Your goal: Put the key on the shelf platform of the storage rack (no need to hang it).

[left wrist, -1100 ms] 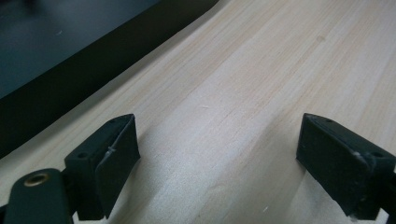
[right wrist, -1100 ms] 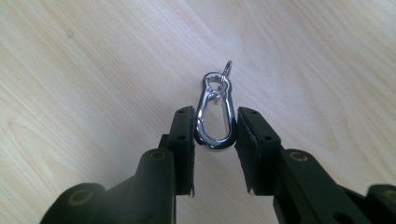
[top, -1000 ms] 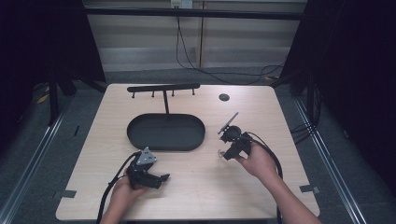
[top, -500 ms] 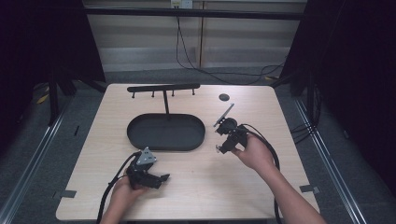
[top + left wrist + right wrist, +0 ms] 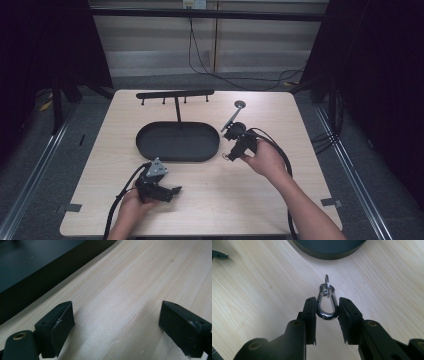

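Observation:
A silver snap hook [image 5: 327,305] with a small ring on its far end is pinched between the jaws of my right gripper [image 5: 327,308], which is shut on it. In the high view the right gripper [image 5: 231,150] hovers just right of the black oval tray [image 5: 177,157], and the snap hook [image 5: 226,156] hangs at its tip. My left gripper [image 5: 172,190] lies on the table near the front edge, below the tray. It stands open [image 5: 116,315], with bare wood between its jaws.
A black T-shaped rack [image 5: 175,93] with small hooks rises from the tray's far side. A small dark disc [image 5: 240,104] lies on the table behind the right gripper. The tray's wall [image 5: 37,282] runs along the left gripper's upper left.
The right gripper has carried the snap hook away from the person and a little left, closer to the tray's right end. The left gripper has stayed put.

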`<state>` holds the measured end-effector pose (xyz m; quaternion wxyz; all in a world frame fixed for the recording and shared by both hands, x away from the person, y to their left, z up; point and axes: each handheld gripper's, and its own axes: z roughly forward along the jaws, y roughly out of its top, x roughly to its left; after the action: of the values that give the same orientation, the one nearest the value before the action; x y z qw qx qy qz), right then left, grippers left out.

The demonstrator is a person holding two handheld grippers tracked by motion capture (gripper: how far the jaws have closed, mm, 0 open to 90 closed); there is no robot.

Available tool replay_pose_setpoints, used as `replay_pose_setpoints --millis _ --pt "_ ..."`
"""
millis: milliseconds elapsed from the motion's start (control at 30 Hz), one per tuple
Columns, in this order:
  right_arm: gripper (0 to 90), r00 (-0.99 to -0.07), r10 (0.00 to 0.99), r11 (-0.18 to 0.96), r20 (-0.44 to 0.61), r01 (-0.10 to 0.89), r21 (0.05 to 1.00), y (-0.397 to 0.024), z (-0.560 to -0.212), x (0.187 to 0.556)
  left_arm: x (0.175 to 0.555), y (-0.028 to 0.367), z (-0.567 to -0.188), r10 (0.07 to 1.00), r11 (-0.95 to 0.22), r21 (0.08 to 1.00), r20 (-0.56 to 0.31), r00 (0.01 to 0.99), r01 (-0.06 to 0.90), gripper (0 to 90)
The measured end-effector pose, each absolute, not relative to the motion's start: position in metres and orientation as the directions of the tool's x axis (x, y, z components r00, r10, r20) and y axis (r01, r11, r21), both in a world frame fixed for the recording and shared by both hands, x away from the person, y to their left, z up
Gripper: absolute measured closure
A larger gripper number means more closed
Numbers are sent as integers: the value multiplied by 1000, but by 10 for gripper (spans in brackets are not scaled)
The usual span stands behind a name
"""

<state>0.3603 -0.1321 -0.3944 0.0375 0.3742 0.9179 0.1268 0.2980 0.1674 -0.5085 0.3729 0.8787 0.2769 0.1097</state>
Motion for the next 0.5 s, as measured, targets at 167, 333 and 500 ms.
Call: replay_pose_setpoints --millis 167,333,500 --pt "682 -724 689 690 34 670 272 -125 -391 363 298 167 -508 570 -568 716 -14 822 406 125" --pt "682 -726 687 691 32 666 282 -122 -387 367 298 167 -508 568 -569 716 -13 823 405 125" --pt "682 -720 693 682 35 671 290 -120 -385 371 298 167 -508 569 -569 716 -14 822 405 125"
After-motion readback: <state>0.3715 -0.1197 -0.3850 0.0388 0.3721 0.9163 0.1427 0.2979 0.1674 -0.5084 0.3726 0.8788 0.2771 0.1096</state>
